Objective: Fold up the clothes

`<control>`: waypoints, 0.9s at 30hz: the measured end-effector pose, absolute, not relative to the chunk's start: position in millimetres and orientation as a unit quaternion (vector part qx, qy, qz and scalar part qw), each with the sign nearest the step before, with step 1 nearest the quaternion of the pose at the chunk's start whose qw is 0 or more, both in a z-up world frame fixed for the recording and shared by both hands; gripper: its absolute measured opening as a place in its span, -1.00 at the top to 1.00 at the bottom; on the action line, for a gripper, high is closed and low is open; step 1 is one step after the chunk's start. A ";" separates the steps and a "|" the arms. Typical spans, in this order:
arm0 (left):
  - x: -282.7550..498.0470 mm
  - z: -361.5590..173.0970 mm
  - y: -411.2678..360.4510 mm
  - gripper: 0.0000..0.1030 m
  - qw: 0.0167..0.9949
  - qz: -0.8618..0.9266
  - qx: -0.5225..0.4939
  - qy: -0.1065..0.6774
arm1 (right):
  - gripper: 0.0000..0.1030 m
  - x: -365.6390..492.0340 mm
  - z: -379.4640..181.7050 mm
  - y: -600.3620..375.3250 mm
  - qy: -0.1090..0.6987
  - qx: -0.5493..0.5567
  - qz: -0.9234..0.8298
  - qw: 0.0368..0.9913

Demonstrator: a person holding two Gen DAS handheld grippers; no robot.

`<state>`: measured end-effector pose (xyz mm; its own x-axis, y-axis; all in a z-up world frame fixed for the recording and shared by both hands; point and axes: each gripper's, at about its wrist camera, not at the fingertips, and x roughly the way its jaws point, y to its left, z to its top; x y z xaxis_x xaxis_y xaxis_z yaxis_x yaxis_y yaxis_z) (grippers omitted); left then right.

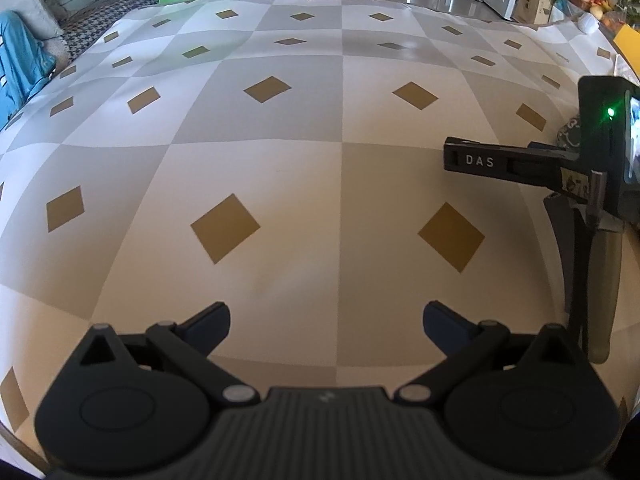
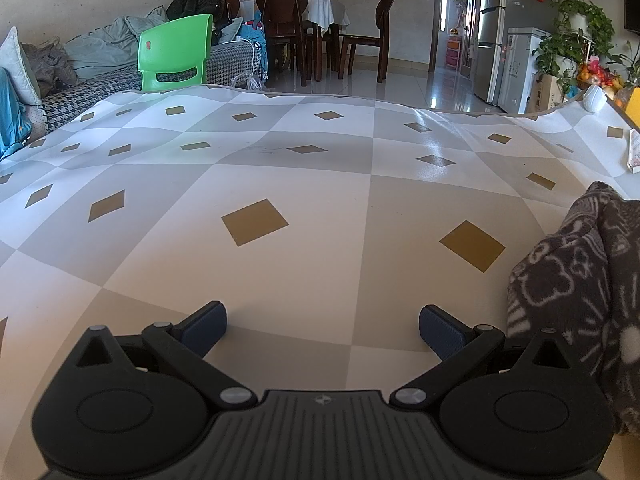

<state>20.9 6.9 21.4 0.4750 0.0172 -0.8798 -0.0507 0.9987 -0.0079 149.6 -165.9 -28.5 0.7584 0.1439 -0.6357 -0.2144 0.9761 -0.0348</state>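
- Left wrist view: left gripper (image 1: pixel 326 322), black body with blue-padded fingers (image 1: pixel 210 326), spread wide and holding nothing; only the table covering shows between the pads.
- Table covering (image 1: pixel 280 168): glossy sheet in grey and white checks, each check with a tan diamond; it fills the area ahead of the left gripper and under it.
- Right gripper (image 1: pixel 520 166), seen side-on to the right of and ahead of the left gripper: black, with white letters "DAS" readable on its finger. A green indicator light glows on its housing and a small lit screen sits at the frame edge; the screen content is too small to read.
- Right wrist view: right gripper (image 2: pixel 322 324), same black build, blue ribbed pads (image 2: pixel 442 334), jaws fully apart and empty above the covering.
- Garment (image 2: pixel 580 280): dark grey fleece with a white line-drawn print, bunched in a heap just to the right of the right gripper, close beside its right finger; whether it touches cannot be told. No label readable.
- Green plastic chair (image 2: pixel 176 54): beyond the far edge of the table, ahead-left of the right gripper.
- Dark wooden dining chairs (image 2: pixel 286 20) and a table with a white cloth: farther back, ahead of the right gripper.
- Refrigerator (image 2: pixel 490 32) with magnets, ahead-right; potted plants next to it.
- Small white box (image 2: pixel 634 152) with red print at the far right table edge; its writing is illegible.
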 end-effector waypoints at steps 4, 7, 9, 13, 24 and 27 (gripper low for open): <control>21.3 20.4 3.9 -1.00 0.860 0.018 -0.009 0.510 | -0.99 149.6 -28.5 -165.9 0.334 -0.053 0.096 0.936; 20.6 21.3 7.5 -1.00 0.860 0.020 -0.012 0.510 | -0.99 149.6 -28.5 -165.9 0.334 -0.053 0.096 0.936; 20.1 21.9 9.9 -1.00 0.860 0.021 -0.014 0.510 | -0.99 149.6 -28.5 -165.9 0.334 -0.053 0.096 0.936; 19.2 23.1 14.7 -0.99 0.860 0.022 -0.017 0.509 | -0.99 149.6 -28.5 -165.9 0.334 -0.053 0.096 0.936; 13.3 25.4 29.2 -1.00 0.859 0.030 -0.030 0.510 | -0.99 149.5 -28.3 -165.9 0.334 -0.053 0.096 0.936; 12.5 25.8 31.8 -0.99 0.858 0.034 -0.033 0.511 | -0.99 149.5 -28.2 -166.0 0.334 -0.053 0.096 0.936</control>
<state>12.5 31.8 25.8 0.4758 0.0237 -0.8793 -0.0919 0.9955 -0.0229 149.5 -166.0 -28.2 0.7584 0.1438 -0.6358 -0.2143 0.9761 -0.0349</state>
